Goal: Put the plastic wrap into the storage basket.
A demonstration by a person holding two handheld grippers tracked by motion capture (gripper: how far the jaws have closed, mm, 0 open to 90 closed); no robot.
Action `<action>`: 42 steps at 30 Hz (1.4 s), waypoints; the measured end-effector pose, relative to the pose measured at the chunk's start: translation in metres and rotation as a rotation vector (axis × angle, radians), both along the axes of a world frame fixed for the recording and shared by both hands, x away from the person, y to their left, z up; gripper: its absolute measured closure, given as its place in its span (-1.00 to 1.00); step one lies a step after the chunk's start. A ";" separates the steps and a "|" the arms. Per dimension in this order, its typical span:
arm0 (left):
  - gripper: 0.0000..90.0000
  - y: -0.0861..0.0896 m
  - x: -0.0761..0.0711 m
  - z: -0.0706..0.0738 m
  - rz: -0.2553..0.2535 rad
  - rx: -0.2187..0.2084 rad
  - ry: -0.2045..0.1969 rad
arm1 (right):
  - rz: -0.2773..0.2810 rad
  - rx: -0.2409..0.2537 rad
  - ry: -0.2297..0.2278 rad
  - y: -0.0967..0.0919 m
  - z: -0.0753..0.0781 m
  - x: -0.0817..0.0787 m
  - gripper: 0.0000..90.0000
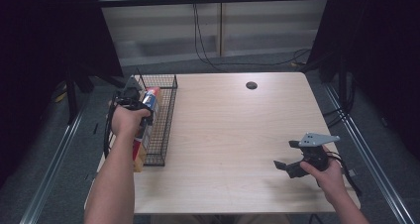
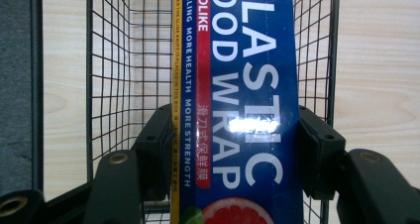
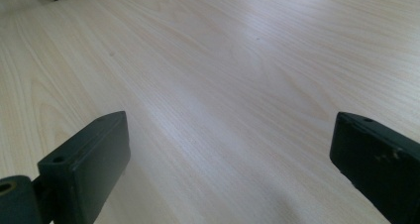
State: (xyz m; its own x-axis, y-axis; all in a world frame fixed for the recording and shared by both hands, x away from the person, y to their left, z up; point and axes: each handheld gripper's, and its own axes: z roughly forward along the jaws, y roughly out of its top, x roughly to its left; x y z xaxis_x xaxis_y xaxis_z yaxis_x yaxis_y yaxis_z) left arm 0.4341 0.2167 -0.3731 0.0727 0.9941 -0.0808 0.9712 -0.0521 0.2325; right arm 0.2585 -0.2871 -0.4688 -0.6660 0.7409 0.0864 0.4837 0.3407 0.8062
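Pale wood-grain table (image 1: pixel 233 135), smooth and matte, with dark curtains either side. Over the black wire basket (image 1: pixel 166 115) at its left edge, the left gripper (image 2: pixel 236 149) clamps a long glossy box of plastic food wrap (image 2: pixel 247 85), blue with a red stripe, both pads pressed flat on its sides. Near the right edge, the right gripper (image 3: pixel 228 169) hangs just above bare tabletop, jaws spread wide, holding nothing.

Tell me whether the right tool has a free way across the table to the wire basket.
Probably yes. The right tool hangs open over the near right of the table, and only bare wood lies between it and the wire basket. The left tool, shut on the food wrap box, crowds the basket itself.
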 end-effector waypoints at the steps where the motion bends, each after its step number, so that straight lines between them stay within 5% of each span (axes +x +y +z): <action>1: -0.05 0.000 0.000 0.000 0.005 0.001 -0.004 | 0.003 0.000 0.002 0.000 0.000 0.000 -0.96; 42: -0.05 -0.002 0.009 -0.017 0.034 0.010 0.021 | 0.010 -0.001 0.000 0.000 0.000 0.000 -0.96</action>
State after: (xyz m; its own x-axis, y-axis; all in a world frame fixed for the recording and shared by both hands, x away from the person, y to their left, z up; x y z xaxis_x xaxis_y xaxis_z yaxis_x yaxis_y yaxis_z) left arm 0.4428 0.2145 -0.3899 0.0369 0.9967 -0.0720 0.9772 -0.0209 0.2112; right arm 0.2589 -0.2868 -0.4689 -0.6734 0.7343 0.0853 0.4801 0.3467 0.8058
